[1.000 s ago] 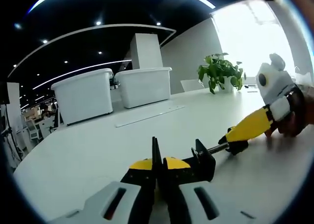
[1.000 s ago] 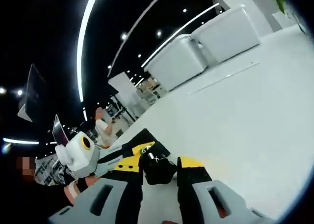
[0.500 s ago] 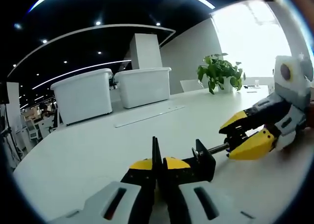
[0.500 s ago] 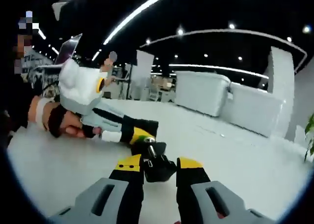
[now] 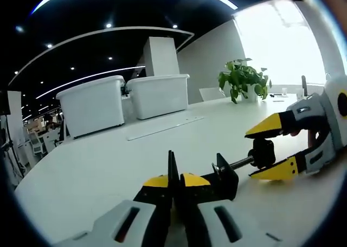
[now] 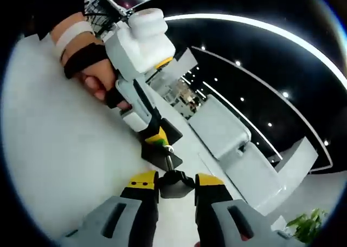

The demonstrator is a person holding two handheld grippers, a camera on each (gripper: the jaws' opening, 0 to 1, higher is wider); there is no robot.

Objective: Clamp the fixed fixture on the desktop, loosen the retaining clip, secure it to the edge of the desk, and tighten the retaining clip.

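Observation:
A black clamp fixture (image 5: 221, 176) rests on the white desk (image 5: 97, 166), and my left gripper (image 5: 173, 182) is shut on its thin upright plate. Its threaded screw (image 5: 238, 163) runs right to a black knob (image 5: 264, 152). My right gripper (image 5: 269, 150) comes in from the right, one yellow tip above the knob and one below. In the right gripper view the knob (image 6: 174, 184) sits pinched between the jaws of my right gripper (image 6: 175, 181). Beyond it are the screw (image 6: 170, 157), the clamp body (image 6: 160, 149) and the left gripper (image 6: 157, 138), held by a hand (image 6: 95, 76).
Two white storage bins (image 5: 92, 103) (image 5: 160, 92) stand at the back of the desk. A long flat strip (image 5: 165, 127) lies in front of them. A potted plant (image 5: 244, 79) stands at the far right. The bins (image 6: 222, 130) also appear in the right gripper view.
My right gripper has rolled around the screw's axis with the knob between its jaws, so its view has turned a long way. The left gripper and clamp body have stayed still.

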